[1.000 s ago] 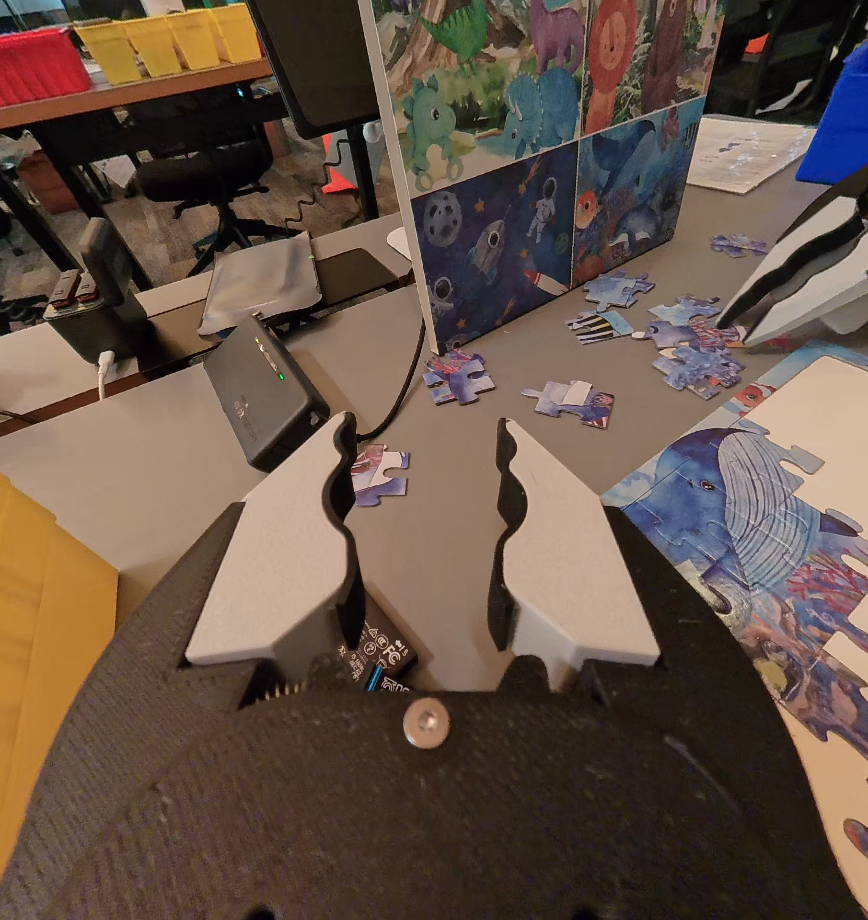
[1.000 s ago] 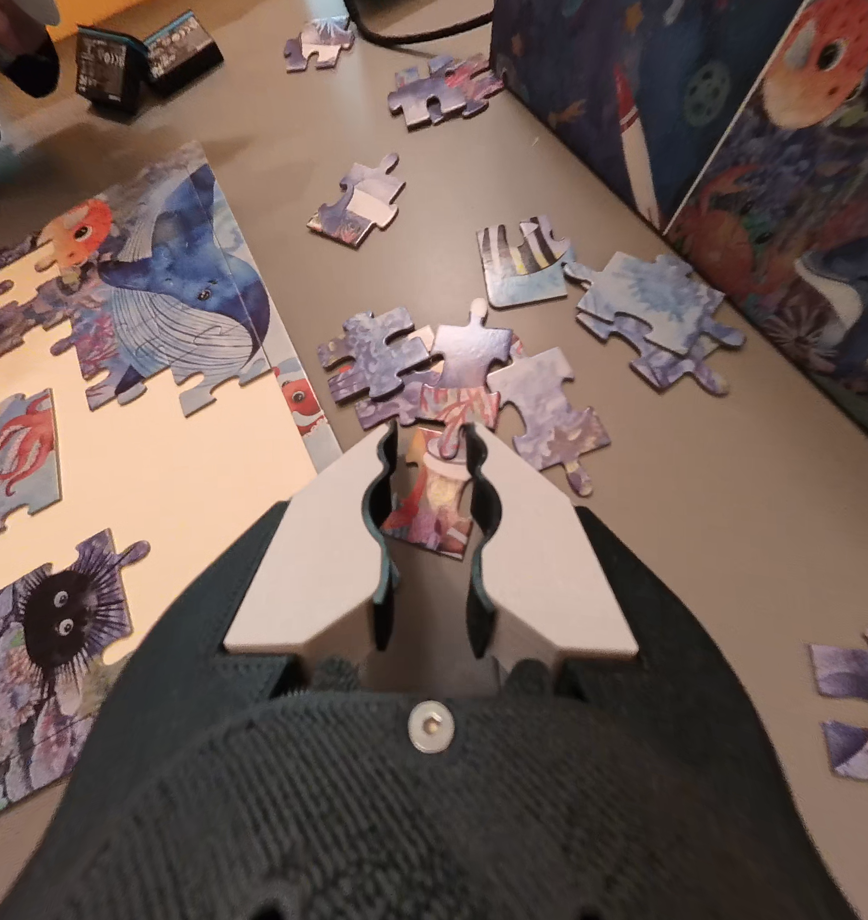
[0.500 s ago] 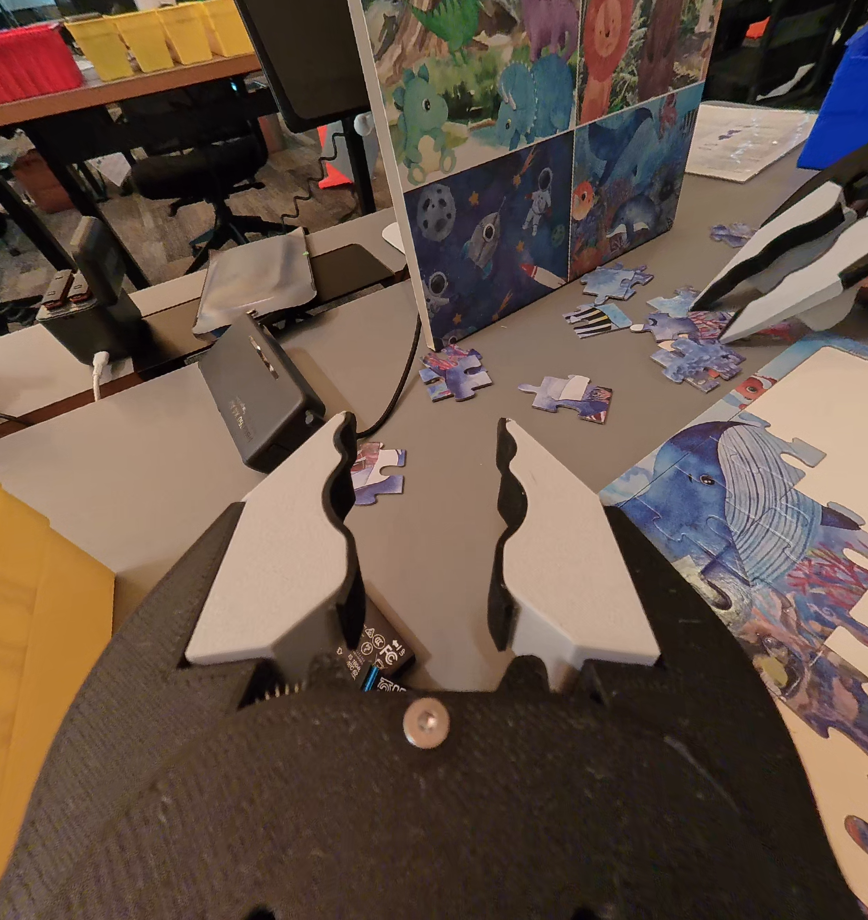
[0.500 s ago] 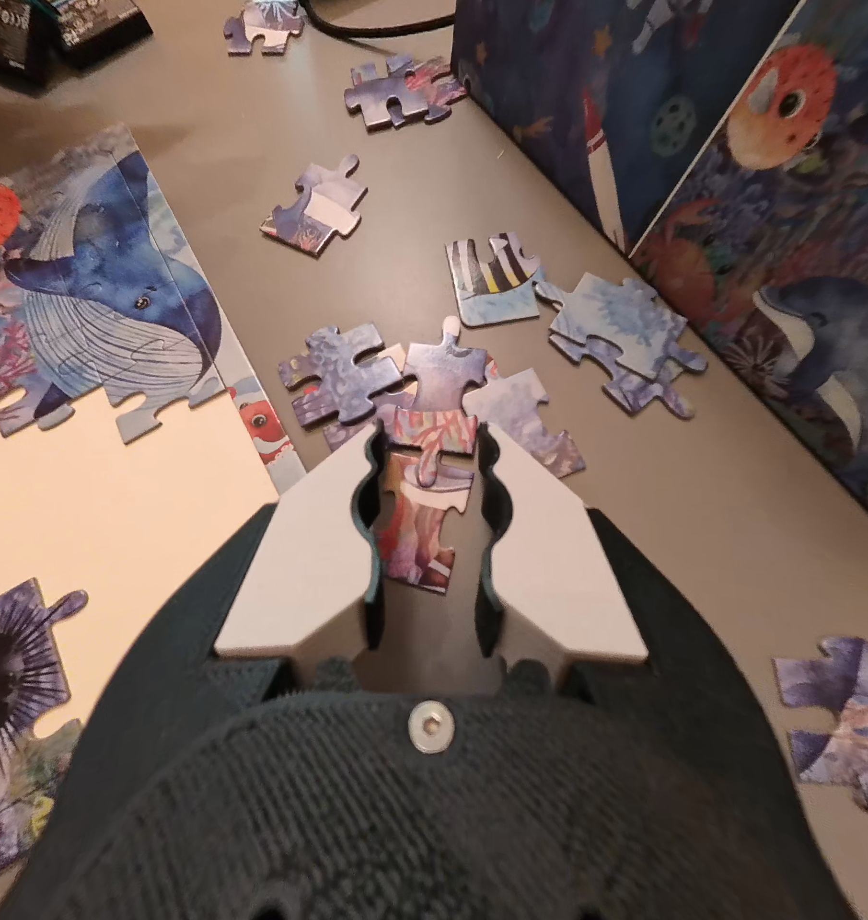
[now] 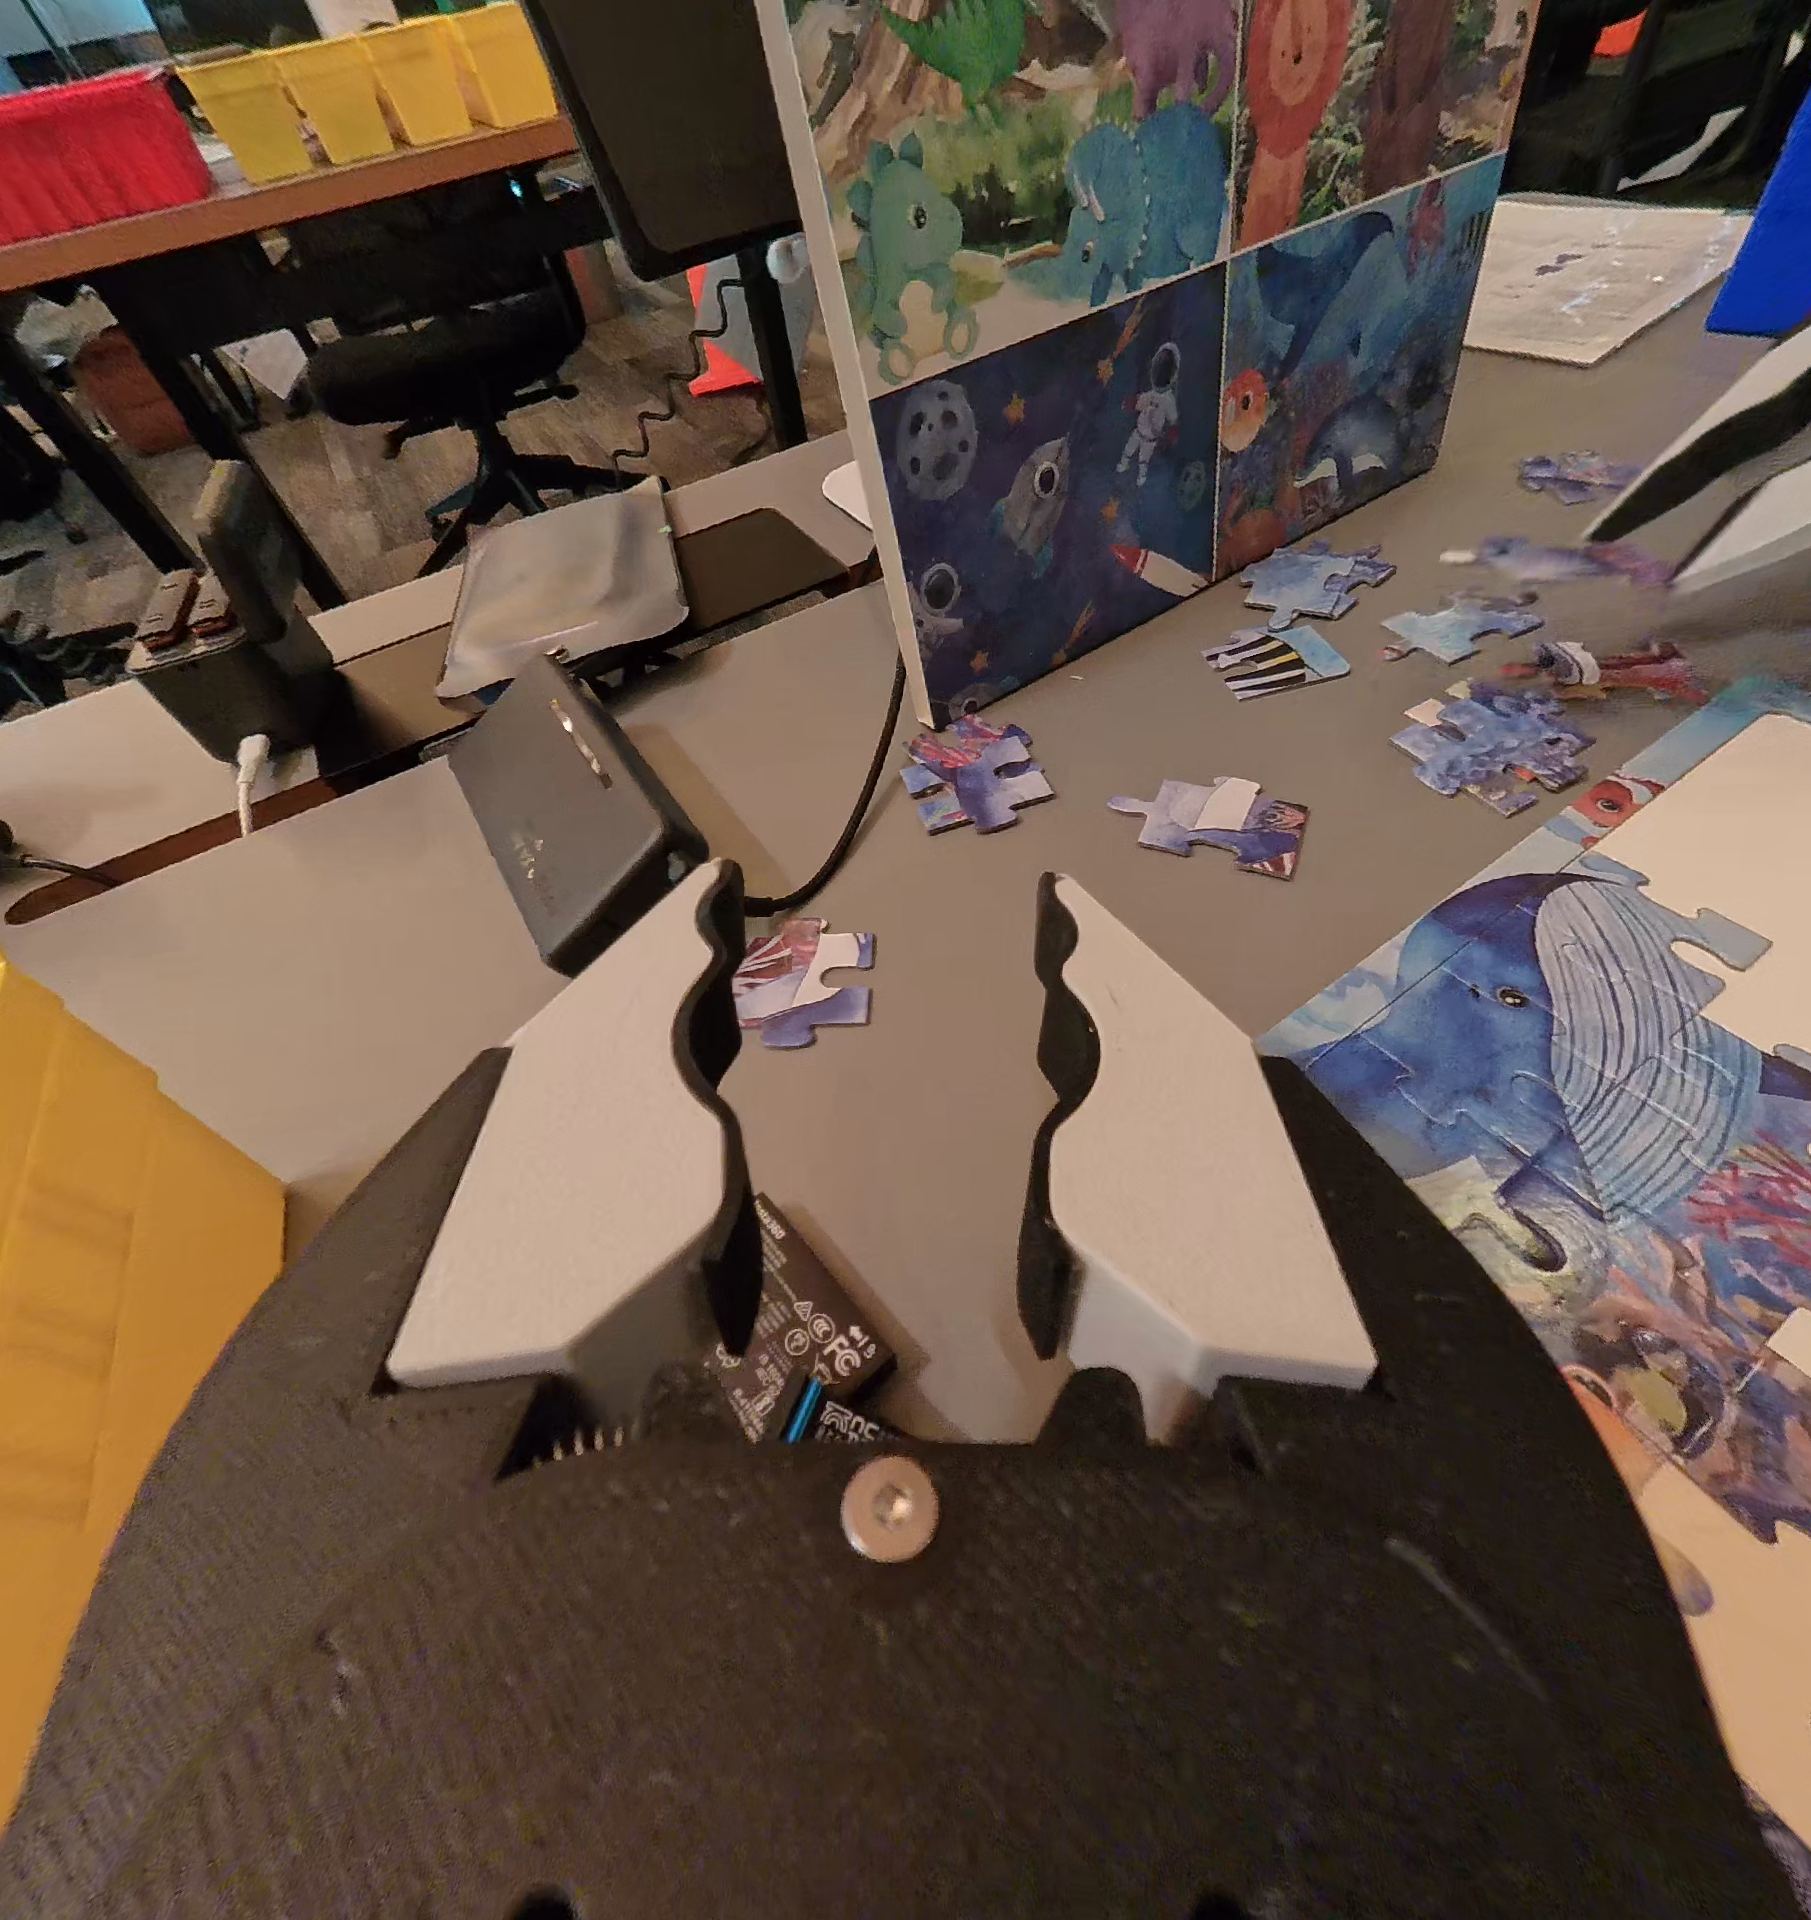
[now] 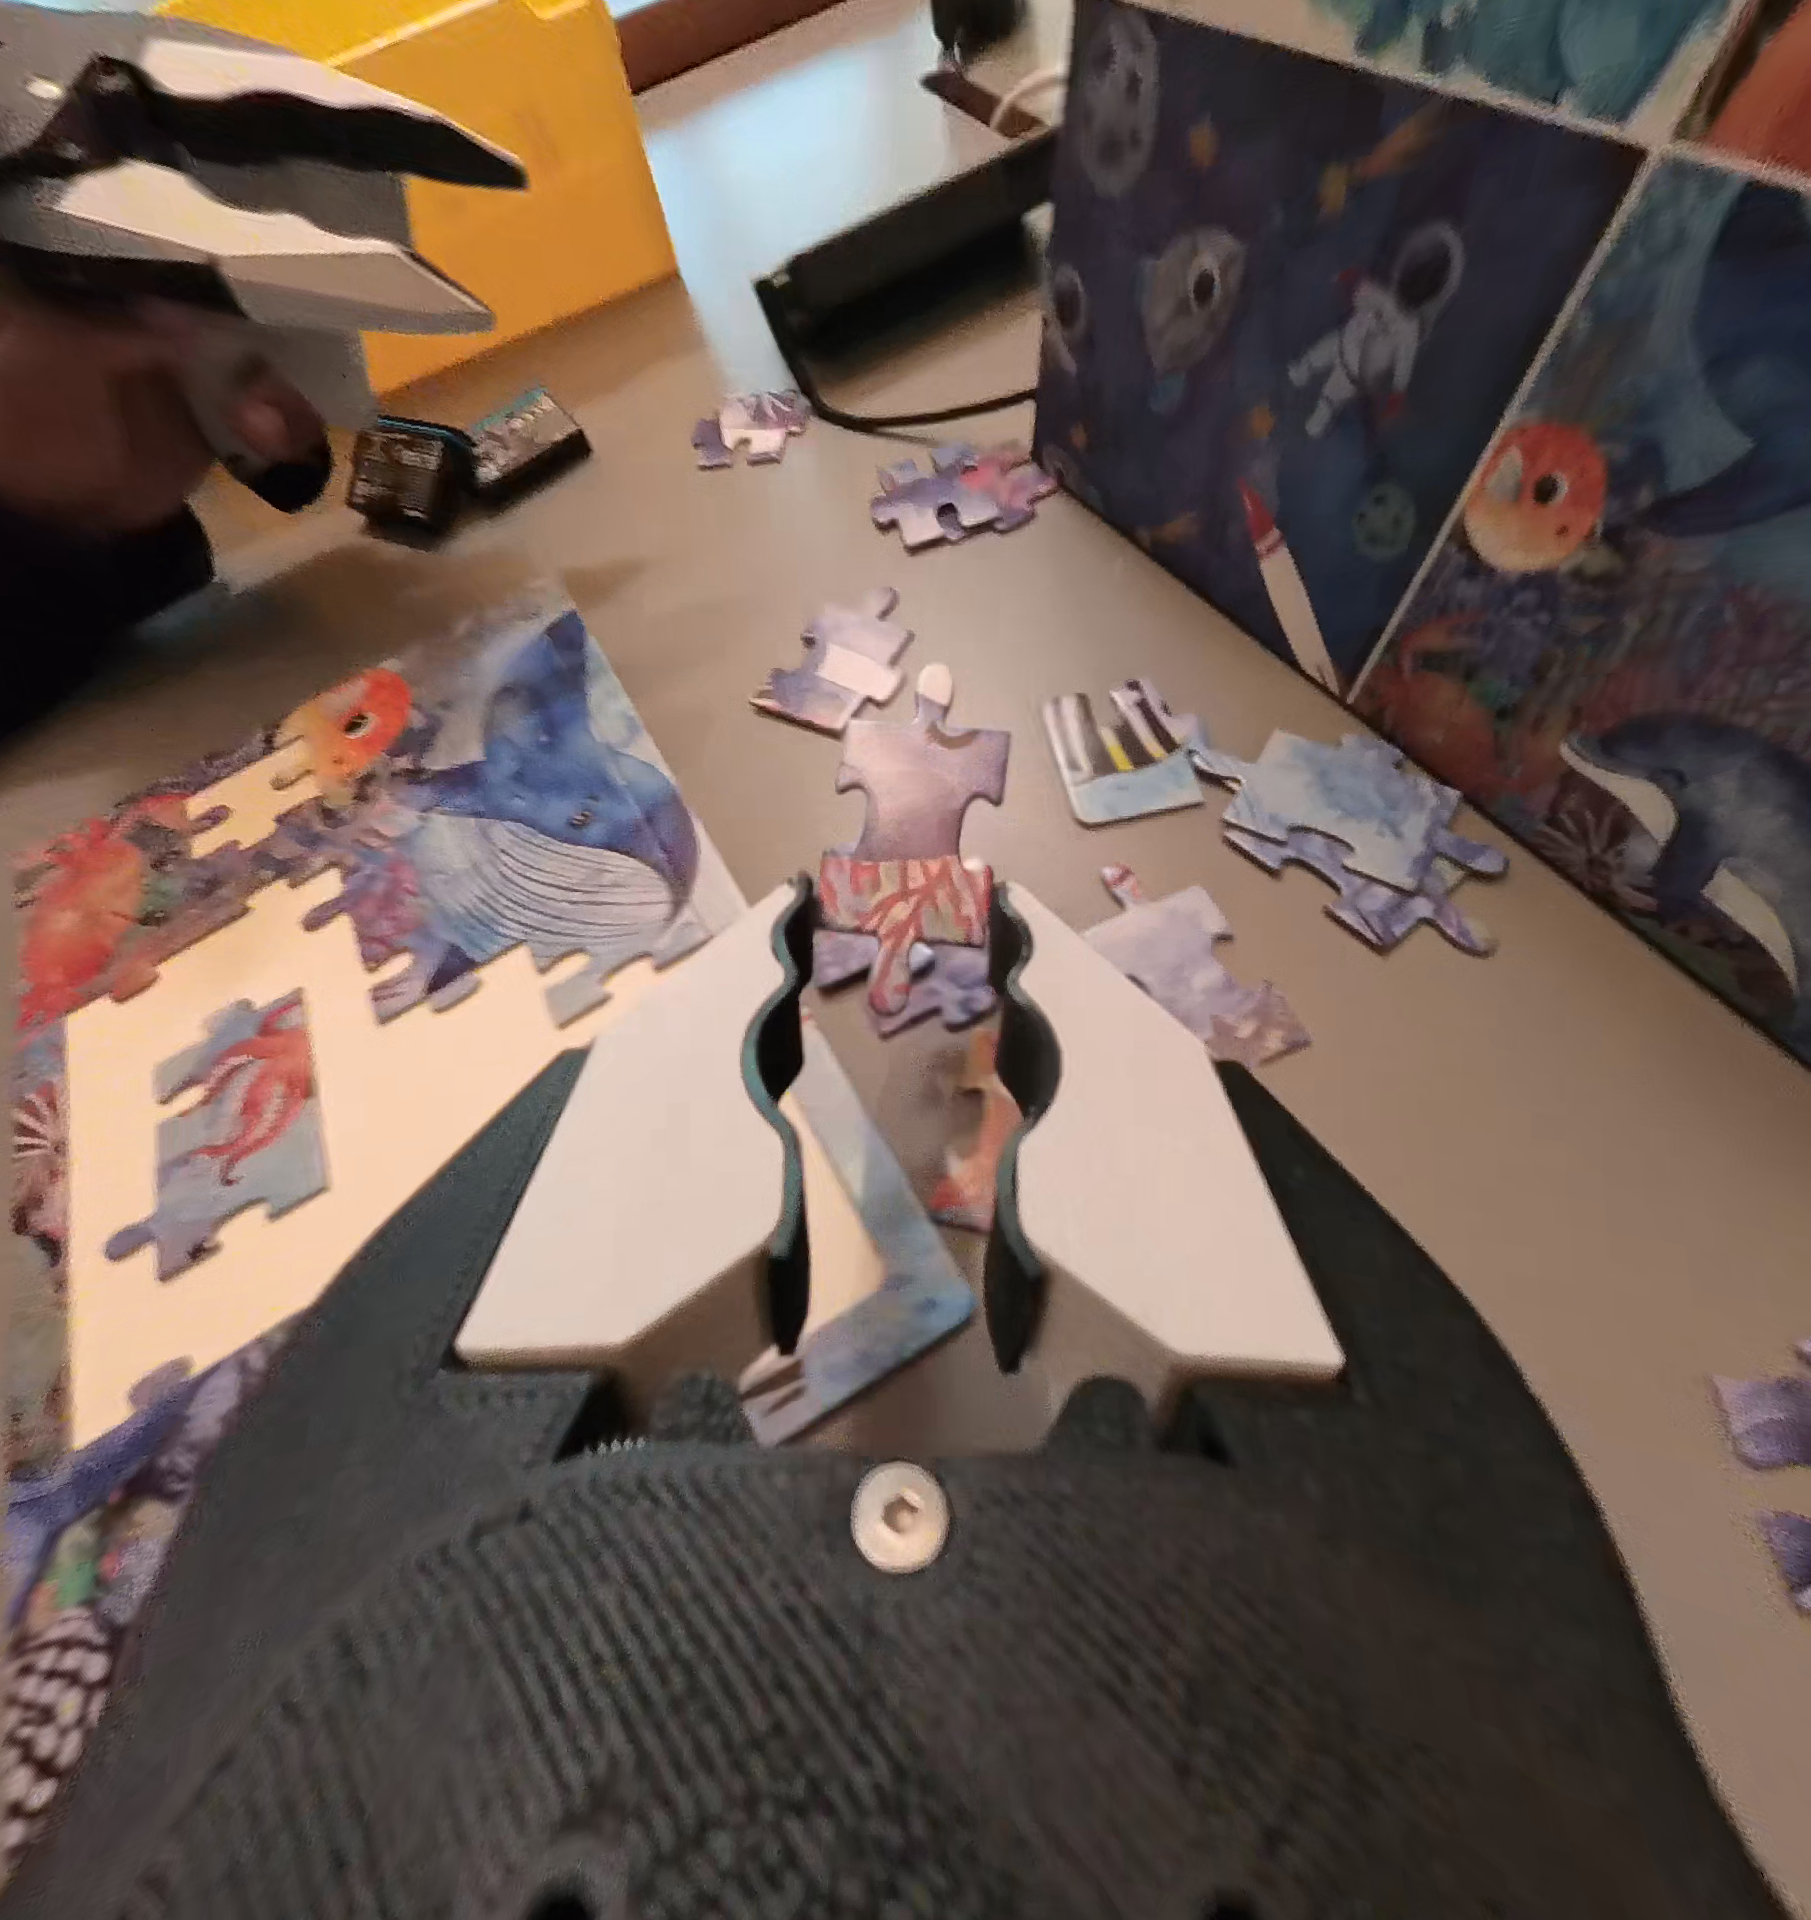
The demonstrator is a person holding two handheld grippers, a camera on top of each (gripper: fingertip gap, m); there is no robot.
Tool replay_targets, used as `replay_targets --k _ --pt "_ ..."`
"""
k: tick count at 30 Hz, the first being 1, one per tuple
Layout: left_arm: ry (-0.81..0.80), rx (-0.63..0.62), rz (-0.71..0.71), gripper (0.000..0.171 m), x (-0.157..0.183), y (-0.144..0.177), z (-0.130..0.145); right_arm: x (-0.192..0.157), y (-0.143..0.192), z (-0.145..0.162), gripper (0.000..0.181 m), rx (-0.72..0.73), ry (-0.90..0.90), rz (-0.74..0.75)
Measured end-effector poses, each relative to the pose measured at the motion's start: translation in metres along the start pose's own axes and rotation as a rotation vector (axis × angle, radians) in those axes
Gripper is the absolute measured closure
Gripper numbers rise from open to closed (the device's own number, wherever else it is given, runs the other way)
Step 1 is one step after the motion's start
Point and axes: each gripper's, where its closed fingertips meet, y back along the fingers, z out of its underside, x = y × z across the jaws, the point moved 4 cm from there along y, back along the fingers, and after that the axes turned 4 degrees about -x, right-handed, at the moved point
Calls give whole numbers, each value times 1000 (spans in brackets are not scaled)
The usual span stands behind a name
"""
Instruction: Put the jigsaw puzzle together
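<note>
Above the loose pile, my right gripper [image 6: 901,904] pinched a coral piece [image 6: 906,831]; left gripper [image 5: 885,914] gaped empty. Carry level toward the board [image 6: 444,1091] at nine o'clock.

The grey-fingered left gripper [image 5: 885,914] hangs with jaws apart above the grey table [image 5: 361,987], beside the partly assembled blue whale jigsaw puzzle [image 5: 1566,1081] and scattered loose cardboard pieces [image 5: 1207,826].

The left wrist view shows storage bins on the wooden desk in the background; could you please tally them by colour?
Red bin: 1
Yellow bins: 4
Total: 5
</note>
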Motion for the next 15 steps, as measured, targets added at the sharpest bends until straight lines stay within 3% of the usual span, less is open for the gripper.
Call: replay_targets --k 9,15 --pt "-18 -18 17 119 5 -3 2 -90 -2 22 149 -134 56 50" --pt "-35 -38 17 119 9 -6 5 -110 -16 46 149 -213 -37 -24"
